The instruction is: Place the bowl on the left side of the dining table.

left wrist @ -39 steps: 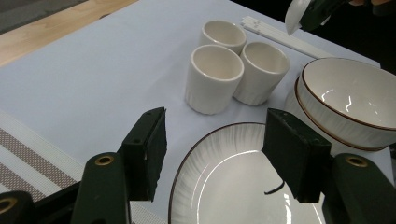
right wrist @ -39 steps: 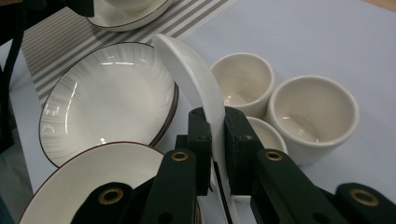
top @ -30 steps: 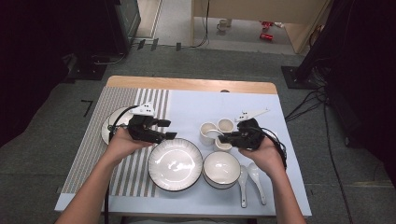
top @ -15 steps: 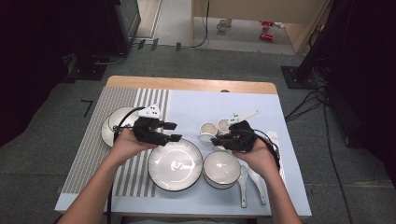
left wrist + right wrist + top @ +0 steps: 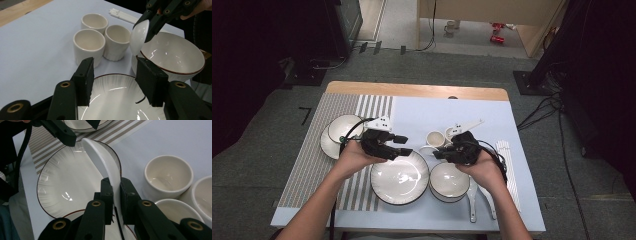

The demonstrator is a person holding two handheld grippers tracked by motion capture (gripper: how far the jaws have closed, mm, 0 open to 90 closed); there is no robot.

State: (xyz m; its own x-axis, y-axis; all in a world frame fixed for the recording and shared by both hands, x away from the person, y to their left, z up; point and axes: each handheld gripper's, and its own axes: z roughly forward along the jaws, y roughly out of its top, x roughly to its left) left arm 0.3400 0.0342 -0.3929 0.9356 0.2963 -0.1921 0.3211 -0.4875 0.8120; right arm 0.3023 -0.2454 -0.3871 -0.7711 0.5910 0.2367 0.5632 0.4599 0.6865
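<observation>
1. Change observed. Over the last second both hands have drawn toward each other over the middle of the table. The right gripper has left its place above the three cups and come toward the ribbed plate. The left gripper has edged across from the striped mat to the plate's far rim.

2. Finger state. The left fingers have just been closing. They stand about half apart, with nothing between them and the plate below. The right fingers are narrow and clamp the handle of a spoon.

3. Meaning for the work. The spoon is off the table and being carried toward the plate and the bowl. The left gripper's approach and narrowing suggest either a hand-over or a steadying grip, and which one cannot be told. The spoon has not been set down.

4. Appearance of the spoon.
- White glazed ceramic, soup-spoon form, with a smooth rounded back.
- Held on edge, with its bowl end projecting beyond the right fingers.
- From the left gripper view, the bowl end hangs just above the bowl's near rim, beside the cups and apart from the left fingers.
- No contact with plate or bowl is visible.

5. Surroundings. Two more spoons lie beside the bowl and white chopsticks lie at the right edge. Stacked dishes sit on the mat.
</observation>
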